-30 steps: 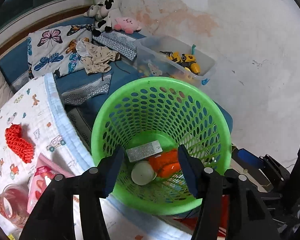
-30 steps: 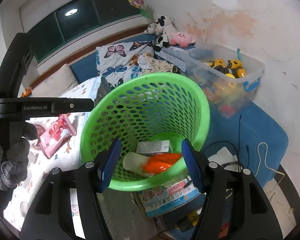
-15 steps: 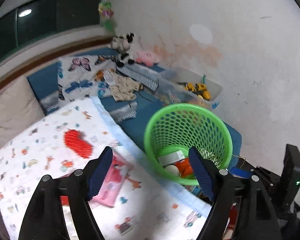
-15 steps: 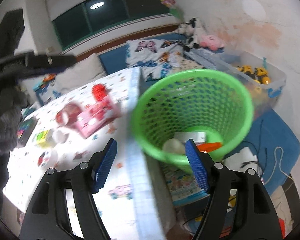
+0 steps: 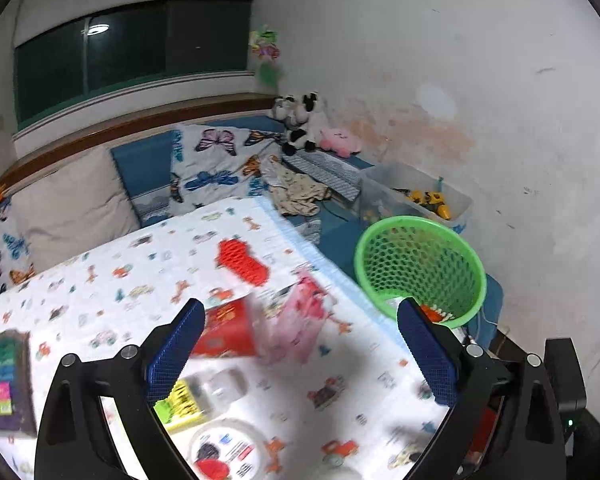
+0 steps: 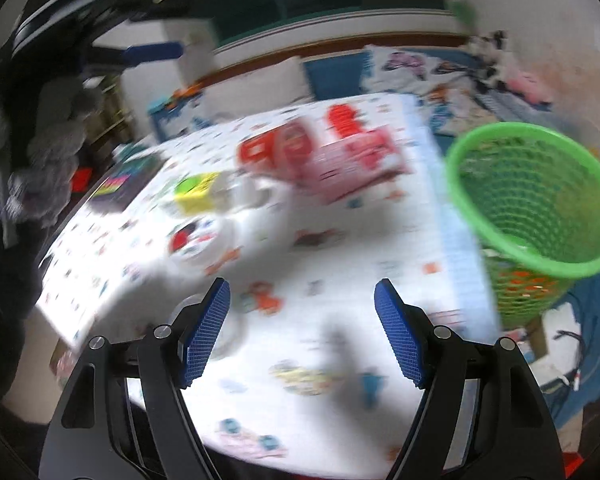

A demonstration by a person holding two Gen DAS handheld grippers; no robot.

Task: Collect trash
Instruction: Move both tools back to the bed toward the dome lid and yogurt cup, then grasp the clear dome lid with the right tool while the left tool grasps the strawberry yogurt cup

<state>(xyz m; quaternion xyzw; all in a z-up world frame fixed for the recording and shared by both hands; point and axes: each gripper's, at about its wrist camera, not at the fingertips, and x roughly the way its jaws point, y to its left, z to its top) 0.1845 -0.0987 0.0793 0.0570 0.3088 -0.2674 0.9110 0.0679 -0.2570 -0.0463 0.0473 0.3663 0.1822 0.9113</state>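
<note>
Now that both tools have been swung away from the green perforated plastic basket [image 5: 420,268], left tool [image 5: 298,354] and right tool [image 6: 302,332] are seen opening, empty, above the table's [image 5: 140,280] litter; the red carton [image 5: 230,332] lies just ahead of the left tool.

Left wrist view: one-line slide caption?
Left gripper, jaws opening and empty, over a table littered with trash; green basket at the table's right edge.

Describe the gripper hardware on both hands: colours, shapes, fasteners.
Left gripper and right gripper look identical: black angular linkage arms with silver round screw heads, each finger faced with a blue cross-hatched pad. In the right view, a grey knitted glove shows beside the other device.
</note>
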